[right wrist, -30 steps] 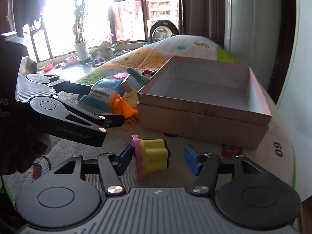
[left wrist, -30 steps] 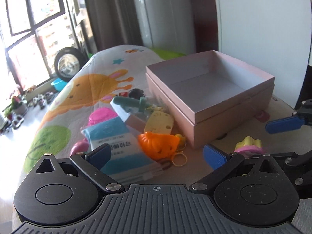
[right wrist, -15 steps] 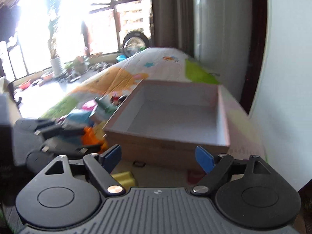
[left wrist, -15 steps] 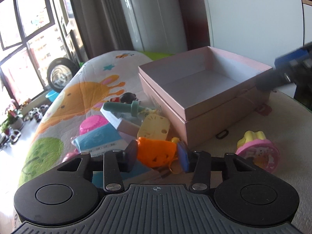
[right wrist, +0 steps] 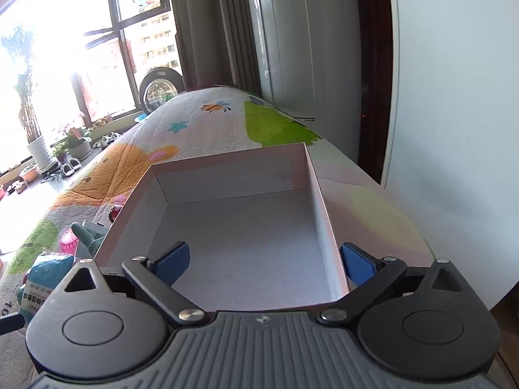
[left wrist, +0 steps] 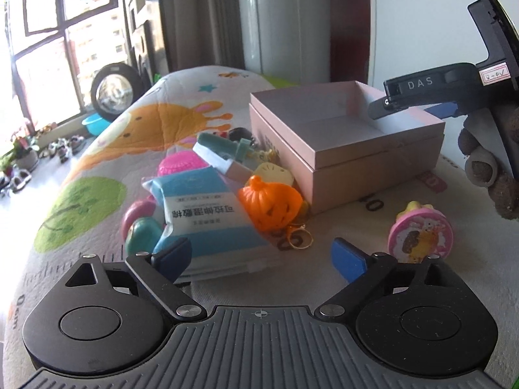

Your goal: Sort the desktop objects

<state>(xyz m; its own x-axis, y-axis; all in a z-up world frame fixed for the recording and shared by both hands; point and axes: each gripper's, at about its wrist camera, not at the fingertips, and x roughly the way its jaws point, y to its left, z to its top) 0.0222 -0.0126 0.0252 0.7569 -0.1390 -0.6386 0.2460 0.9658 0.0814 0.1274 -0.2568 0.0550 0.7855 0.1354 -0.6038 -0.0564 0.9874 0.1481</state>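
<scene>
Left gripper spread wide, empty, low over the near edge of the quilted table, aimed at the toy pile. Right gripper also spread wide and empty, hanging above the open pink box; the left view shows it over the box's far right corner, held by a gloved hand. Box interior visible in the right view is bare, so by my reading no item is sorted into it yet. Box sits toward the right edge of the table, lid-less tray nested on its base. Pile lies just left of the box: orange pumpkin touching a blue-and-white packet, gold ring beside the pumpkin, pink and teal pieces further left, a cream disc between pumpkin and box wall. Pink cupcake toy lies alone on its side near the right front, well apart from the pile. Judged step: between picks, both tools free. Next move probably calls for the left gripper to advance onto the pumpkin, straddle it, close, then lift over the box rim; the ring and its chain may drag along.
</scene>
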